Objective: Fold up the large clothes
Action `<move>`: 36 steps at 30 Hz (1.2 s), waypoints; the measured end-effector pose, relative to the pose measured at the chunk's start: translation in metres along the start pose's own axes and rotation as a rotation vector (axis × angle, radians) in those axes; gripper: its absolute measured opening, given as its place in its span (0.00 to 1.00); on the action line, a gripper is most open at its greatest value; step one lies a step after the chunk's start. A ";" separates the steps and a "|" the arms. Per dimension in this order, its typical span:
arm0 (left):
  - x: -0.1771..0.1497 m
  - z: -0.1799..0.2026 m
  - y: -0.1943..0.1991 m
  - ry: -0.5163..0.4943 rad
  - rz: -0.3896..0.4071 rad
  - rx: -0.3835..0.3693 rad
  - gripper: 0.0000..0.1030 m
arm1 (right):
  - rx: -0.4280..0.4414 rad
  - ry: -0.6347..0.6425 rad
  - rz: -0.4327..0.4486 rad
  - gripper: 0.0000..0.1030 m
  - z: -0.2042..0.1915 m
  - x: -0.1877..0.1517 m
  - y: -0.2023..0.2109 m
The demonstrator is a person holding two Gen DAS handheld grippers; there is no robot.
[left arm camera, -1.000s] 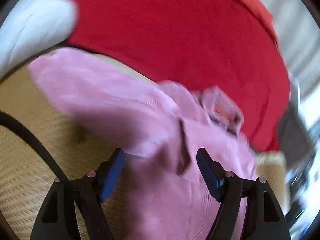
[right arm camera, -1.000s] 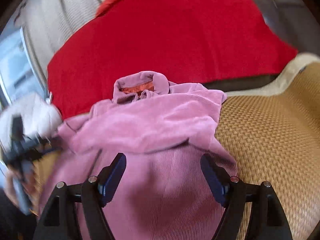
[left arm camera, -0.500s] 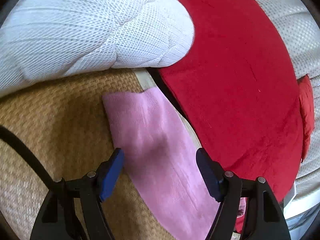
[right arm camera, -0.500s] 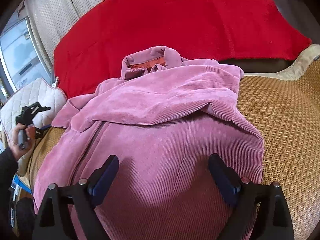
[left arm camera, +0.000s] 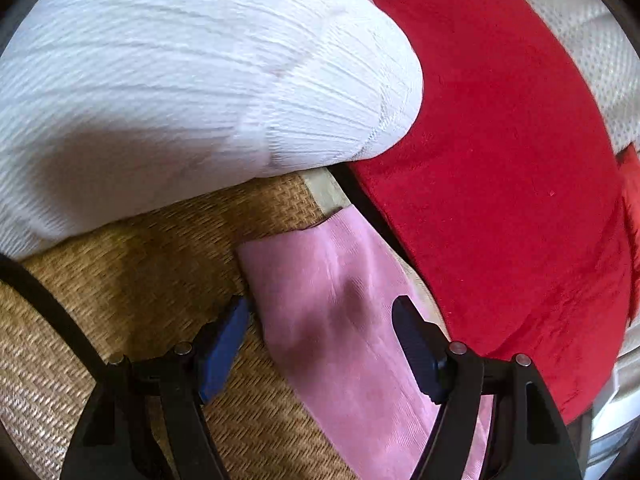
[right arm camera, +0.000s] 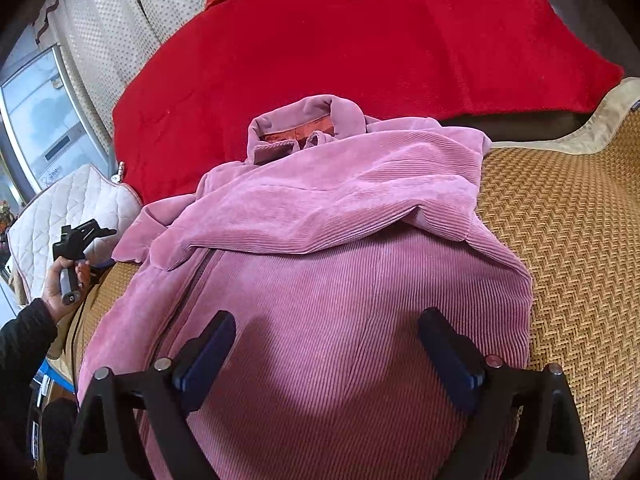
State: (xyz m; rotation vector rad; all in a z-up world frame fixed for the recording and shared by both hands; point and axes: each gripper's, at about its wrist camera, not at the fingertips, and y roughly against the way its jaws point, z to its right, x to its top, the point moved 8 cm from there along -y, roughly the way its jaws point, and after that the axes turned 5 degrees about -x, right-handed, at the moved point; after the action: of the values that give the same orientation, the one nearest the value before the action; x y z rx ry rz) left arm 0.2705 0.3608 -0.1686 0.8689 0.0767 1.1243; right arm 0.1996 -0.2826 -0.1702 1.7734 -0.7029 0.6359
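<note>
A pink corduroy jacket [right arm camera: 328,264] lies on a woven straw mat [right arm camera: 568,240], collar toward the red blanket, one sleeve folded across its chest. My right gripper [right arm camera: 326,340] is open and empty, low over the jacket's lower body. In the left wrist view the other pink sleeve [left arm camera: 332,304] stretches out on the mat [left arm camera: 140,280]. My left gripper [left arm camera: 320,320] is open, its fingers straddling the sleeve end, just above it. The left gripper also shows in the right wrist view [right arm camera: 86,236], held by a hand at the jacket's left.
A white quilted cushion [left arm camera: 180,80] lies just beyond the sleeve end; it also shows in the right wrist view [right arm camera: 68,208]. A red blanket [right arm camera: 360,40] covers the sofa behind the mat. A black cable [left arm camera: 44,300] crosses the mat at left.
My left gripper has swung from the jacket's body out to the sleeve end and closed in on it. My right gripper has moved lower and nearer over the jacket's lower part.
</note>
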 end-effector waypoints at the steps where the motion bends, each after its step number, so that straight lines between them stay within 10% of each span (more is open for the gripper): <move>1: 0.001 0.003 -0.003 -0.008 0.000 0.014 0.72 | 0.000 0.000 0.000 0.92 0.000 0.000 0.000; 3: 0.005 0.008 -0.015 -0.044 -0.018 0.082 0.47 | 0.001 -0.001 0.000 0.92 0.000 0.000 0.000; 4: 0.004 0.007 -0.021 -0.084 -0.053 0.158 0.07 | 0.002 -0.002 0.001 0.92 0.000 0.000 0.000; 7: 0.004 0.016 -0.016 -0.134 -0.052 0.199 0.04 | 0.004 -0.004 0.001 0.92 0.000 0.000 0.000; 15: -0.045 0.194 0.086 -0.510 0.111 -0.059 0.03 | 0.007 -0.008 0.002 0.92 -0.001 0.001 -0.001; 25: -0.279 0.396 0.134 -0.880 -0.055 -0.425 0.04 | 0.021 -0.026 0.006 0.92 -0.003 0.001 -0.002; 27: -0.323 0.398 0.111 -0.916 -0.142 -0.411 0.13 | 0.032 -0.036 0.009 0.92 -0.003 0.002 -0.002; 29: -0.355 0.391 0.090 -0.953 -0.265 -0.378 0.63 | 0.049 -0.053 0.013 0.92 -0.002 0.003 -0.001; 32: -0.369 0.362 0.057 -0.938 -0.311 -0.294 0.66 | 0.097 -0.100 0.026 0.92 0.003 0.004 0.003; 36: -0.305 0.294 0.051 -0.786 -0.227 -0.180 0.66 | 0.142 -0.156 0.037 0.92 0.008 0.007 0.006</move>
State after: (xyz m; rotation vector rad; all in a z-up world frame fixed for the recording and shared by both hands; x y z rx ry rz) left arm 0.2265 -0.0457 -0.0452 1.0543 -0.5539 0.5129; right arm 0.2010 -0.2925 -0.1635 1.9608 -0.8157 0.5885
